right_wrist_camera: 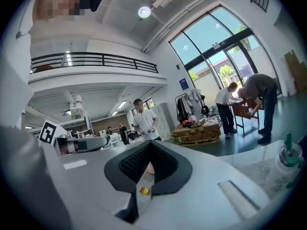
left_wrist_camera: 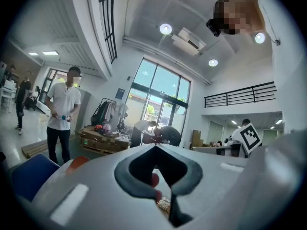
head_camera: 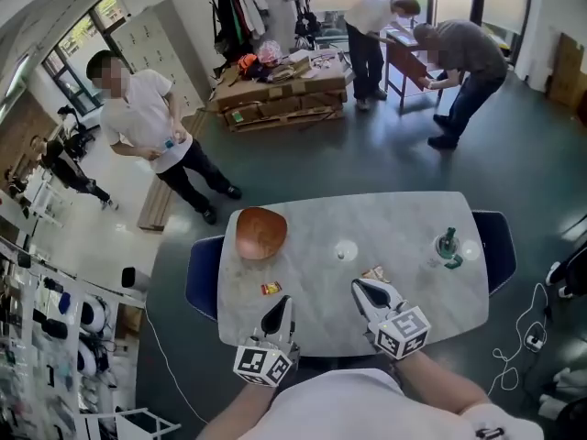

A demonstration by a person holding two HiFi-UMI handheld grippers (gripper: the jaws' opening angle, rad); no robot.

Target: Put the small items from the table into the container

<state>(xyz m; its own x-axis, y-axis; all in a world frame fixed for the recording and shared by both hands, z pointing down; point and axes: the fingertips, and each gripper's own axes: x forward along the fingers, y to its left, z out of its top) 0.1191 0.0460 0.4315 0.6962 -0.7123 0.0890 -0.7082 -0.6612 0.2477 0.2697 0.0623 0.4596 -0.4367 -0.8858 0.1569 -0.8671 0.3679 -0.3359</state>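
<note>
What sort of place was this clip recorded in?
Probably a large open studio or workshop hall rather than a home. It has tall glazed doors, a railed mezzanine, and cardboard boxes stacked on pallets beside a clothes rack.

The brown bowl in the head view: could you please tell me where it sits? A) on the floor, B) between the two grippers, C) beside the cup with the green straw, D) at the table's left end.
D: the brown bowl rests at the left end of the table, far from the cup at the right end.
</note>
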